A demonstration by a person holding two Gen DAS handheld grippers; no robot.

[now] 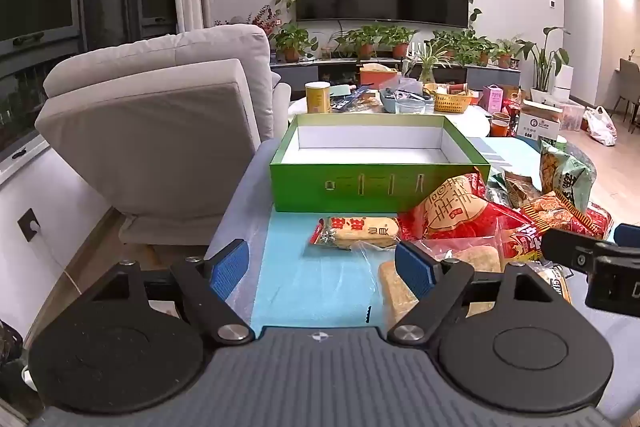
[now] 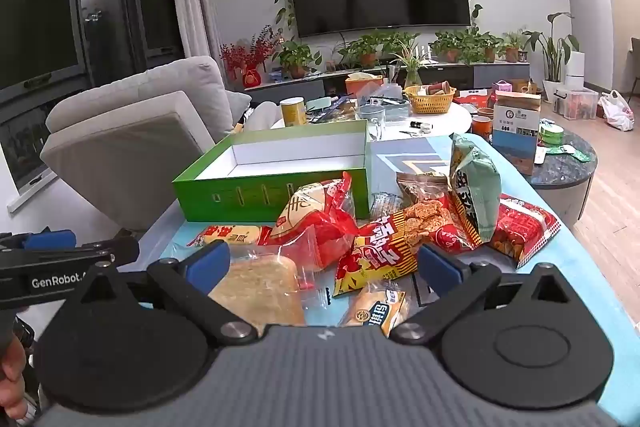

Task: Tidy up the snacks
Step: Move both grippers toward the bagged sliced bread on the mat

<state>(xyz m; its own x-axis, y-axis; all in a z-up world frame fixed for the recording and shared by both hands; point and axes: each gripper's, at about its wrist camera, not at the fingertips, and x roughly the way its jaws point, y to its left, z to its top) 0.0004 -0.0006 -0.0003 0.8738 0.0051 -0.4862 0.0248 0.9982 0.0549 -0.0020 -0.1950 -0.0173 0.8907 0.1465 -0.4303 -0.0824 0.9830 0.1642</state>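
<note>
An empty green box (image 1: 376, 187) (image 2: 256, 193) with a white inside stands on the light-blue mat (image 1: 304, 279). In front of it and to its right lies a heap of snack packets: a small yellow-and-red packet (image 1: 356, 231) (image 2: 234, 235), a big red bag (image 1: 452, 215) (image 2: 320, 223), a red-yellow cracker bag (image 2: 384, 251), a green bag (image 2: 474, 183) and clear-wrapped bread (image 2: 260, 287). My left gripper (image 1: 322, 265) is open above the bare mat, holding nothing. My right gripper (image 2: 324, 265) hovers open over the heap, its pads clear of the packets.
A grey recliner (image 1: 160, 131) stands left of the table. Behind the box a white round table (image 2: 440, 119) carries a yellow can (image 1: 318, 97), a yellow basket (image 2: 430, 99) and clutter. A dark round side table (image 2: 568, 167) with a carton is at the right.
</note>
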